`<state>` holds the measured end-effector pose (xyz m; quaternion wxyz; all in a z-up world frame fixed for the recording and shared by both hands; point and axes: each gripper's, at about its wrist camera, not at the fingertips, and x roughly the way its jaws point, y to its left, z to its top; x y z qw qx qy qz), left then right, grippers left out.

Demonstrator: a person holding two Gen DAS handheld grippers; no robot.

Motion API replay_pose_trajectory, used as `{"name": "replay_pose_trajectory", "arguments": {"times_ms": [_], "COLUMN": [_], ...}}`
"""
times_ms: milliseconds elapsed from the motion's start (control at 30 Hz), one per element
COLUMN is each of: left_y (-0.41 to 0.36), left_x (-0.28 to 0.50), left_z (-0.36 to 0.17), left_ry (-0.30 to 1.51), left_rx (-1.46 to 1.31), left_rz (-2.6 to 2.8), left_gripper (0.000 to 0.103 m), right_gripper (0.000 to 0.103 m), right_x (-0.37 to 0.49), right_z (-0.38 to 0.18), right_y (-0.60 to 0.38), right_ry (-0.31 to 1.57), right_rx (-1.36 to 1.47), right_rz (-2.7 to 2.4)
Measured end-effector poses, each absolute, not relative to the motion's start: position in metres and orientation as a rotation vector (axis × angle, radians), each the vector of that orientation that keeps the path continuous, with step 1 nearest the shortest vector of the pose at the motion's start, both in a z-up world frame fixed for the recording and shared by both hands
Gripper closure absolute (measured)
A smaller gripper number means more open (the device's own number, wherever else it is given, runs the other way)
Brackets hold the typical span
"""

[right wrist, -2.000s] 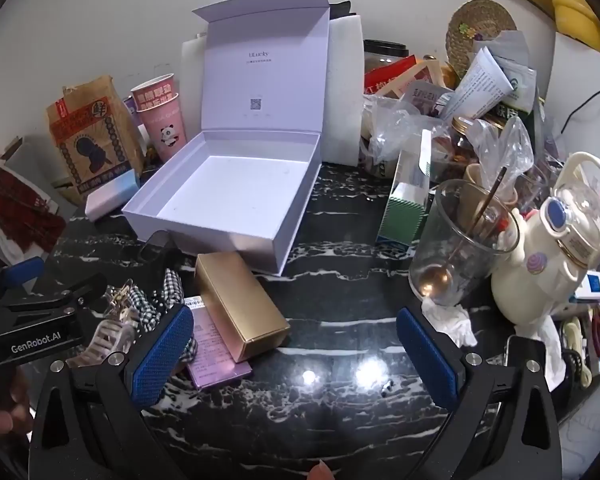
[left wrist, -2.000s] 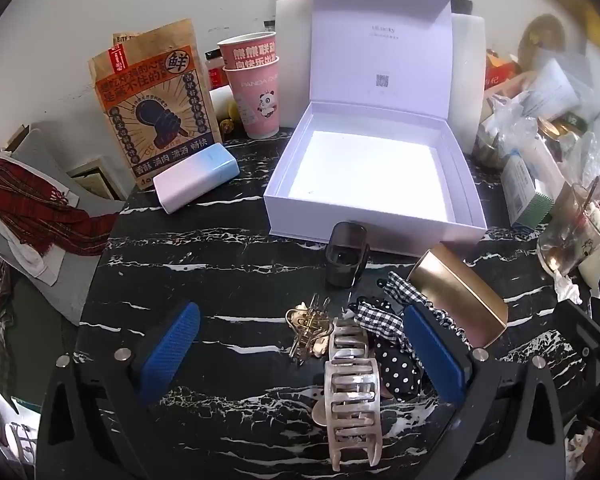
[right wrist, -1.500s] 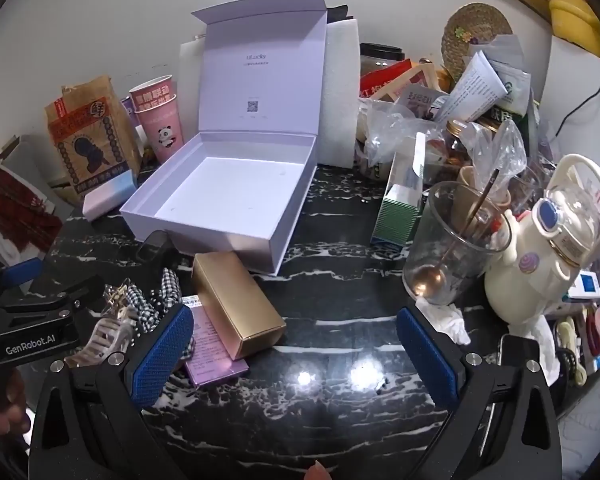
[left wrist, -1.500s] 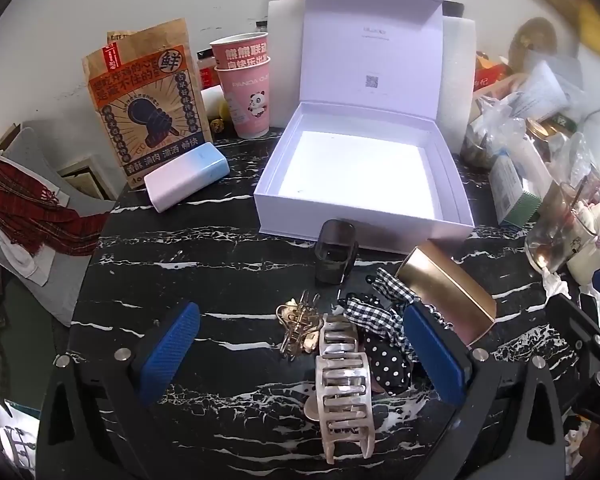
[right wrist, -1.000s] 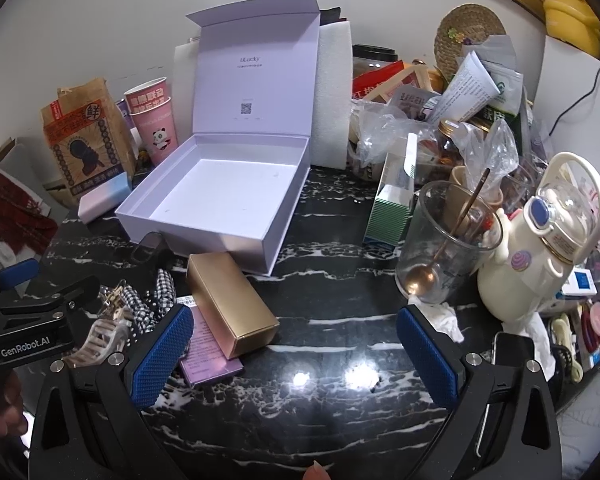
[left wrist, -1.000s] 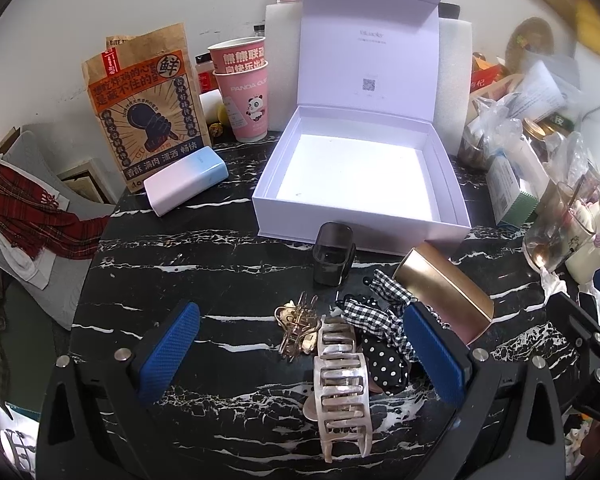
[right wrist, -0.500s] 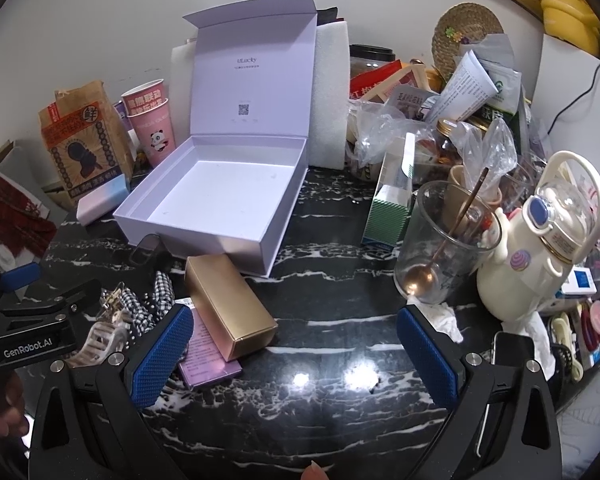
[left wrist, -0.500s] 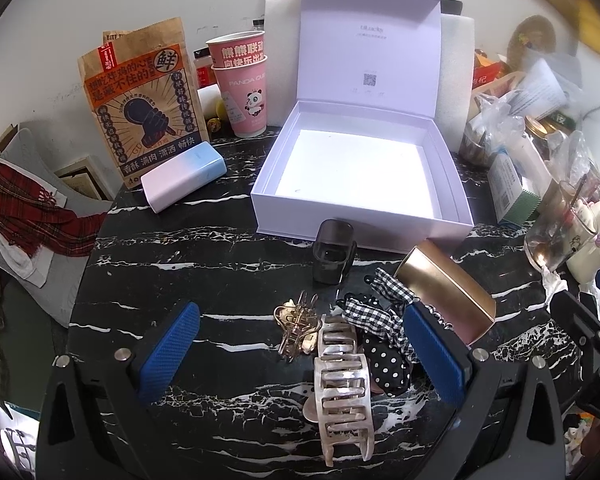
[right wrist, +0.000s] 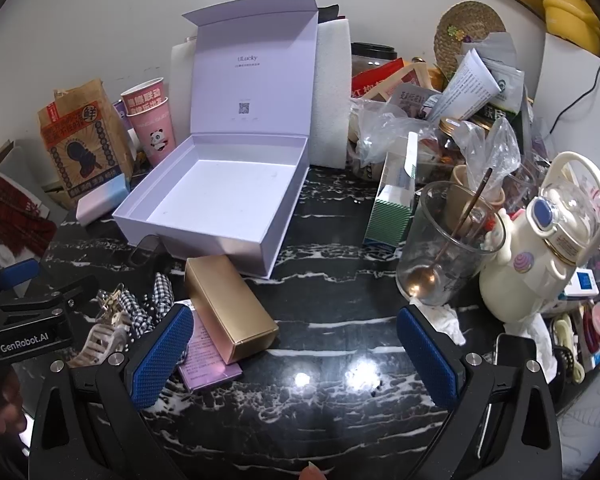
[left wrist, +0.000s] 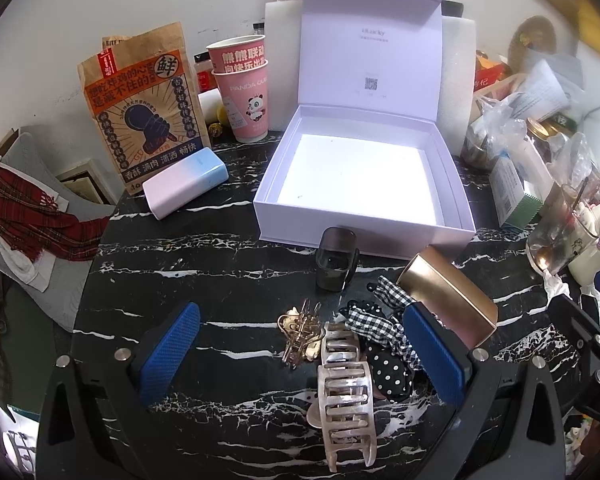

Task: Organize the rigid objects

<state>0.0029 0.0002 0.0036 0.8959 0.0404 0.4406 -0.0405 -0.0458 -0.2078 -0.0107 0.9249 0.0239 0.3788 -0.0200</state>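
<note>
An empty lilac box with its lid up stands on the black marble table. In front of it lie a dark smoky hair clip, a gold clip, a large cream claw clip, checked and dotted scrunchies and a gold box resting on a pink card. My left gripper stands open just above the cream clip. My right gripper hangs open over bare table, right of the gold box.
A pastel power bank, a snack bag and pink paper cups stand at the back left. At the right crowd a glass with a spoon, a cream kettle, a green-striped carton and bags. A plaid cloth lies left.
Both views have shifted only slightly; the table's objects stay where they were and both grippers stay open.
</note>
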Motion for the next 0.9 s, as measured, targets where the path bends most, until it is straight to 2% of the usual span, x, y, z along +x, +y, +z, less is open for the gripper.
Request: {"name": "replay_pose_trajectory", "arguments": {"times_ms": [900], "left_y": [0.000], "left_x": [-0.007], "left_z": [0.003], "left_ry": [0.915], "left_rx": [0.068], "left_rz": [-0.094], "left_gripper": [0.000], "right_gripper": [0.000], "right_x": [-0.053], "right_z": [-0.013], "right_y": [-0.212], "right_ry": [0.772], "right_rx": [0.075], "right_rz": [-0.034]}}
